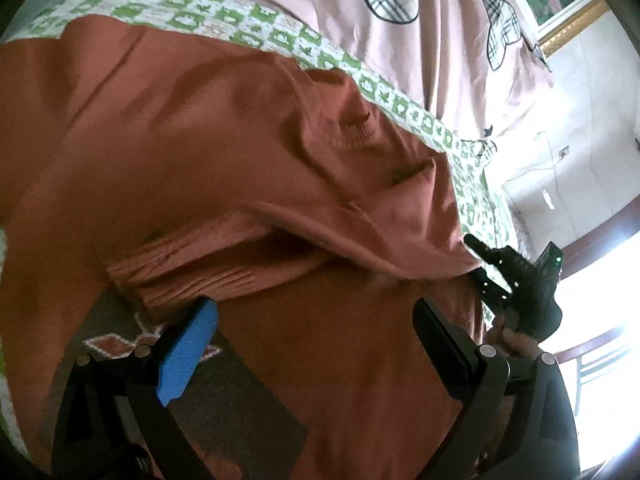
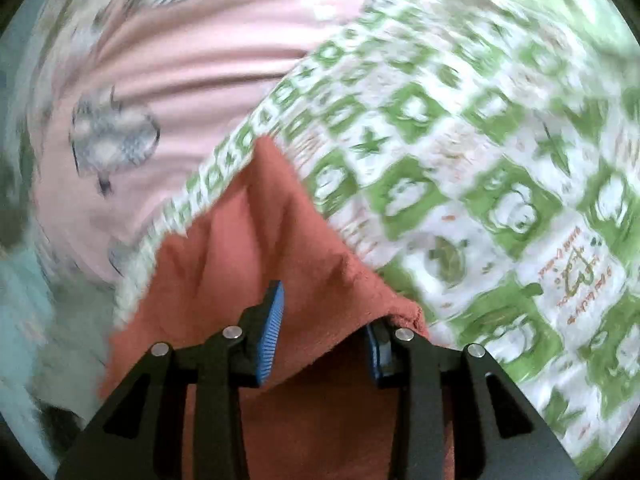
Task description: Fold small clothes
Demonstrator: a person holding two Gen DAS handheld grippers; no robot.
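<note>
On the bed, seen from the left wrist: a rust-orange knit sweater (image 1: 192, 152) spread over a green-and-white checked sheet (image 1: 224, 20), with a pink quilt (image 1: 400, 64) bunched beyond. Left tongs (image 1: 316, 336) spread wide, gripping nothing, hanging just above the lower body of the garment. Ribbed cuff (image 1: 180, 268) of one sleeve folded inward across the chest, right in front of the blue pad (image 1: 184, 356); likely placed so for a narrower package. Collar rib showing further up, cloth around it rumpled. Right tongs (image 1: 516, 276) visible at the far edge of the sweater, lifting that edge clear of the sheet.

Over the same bed, from the right wrist: strongly blurred background, sheet (image 2: 480, 160) and quilt (image 2: 200, 80) smeared. Right tongs (image 2: 326, 332) partly spread, with a flap of sweater (image 2: 256, 240) draped over and between the pads; no telling whether the cloth is pinched or merely hanging there. Cloth tented into a peak, so probably raised to carry the side across the body. Fabric thick, soft, fuzzy at the hem, prone to slipping from a loose hold.
</note>
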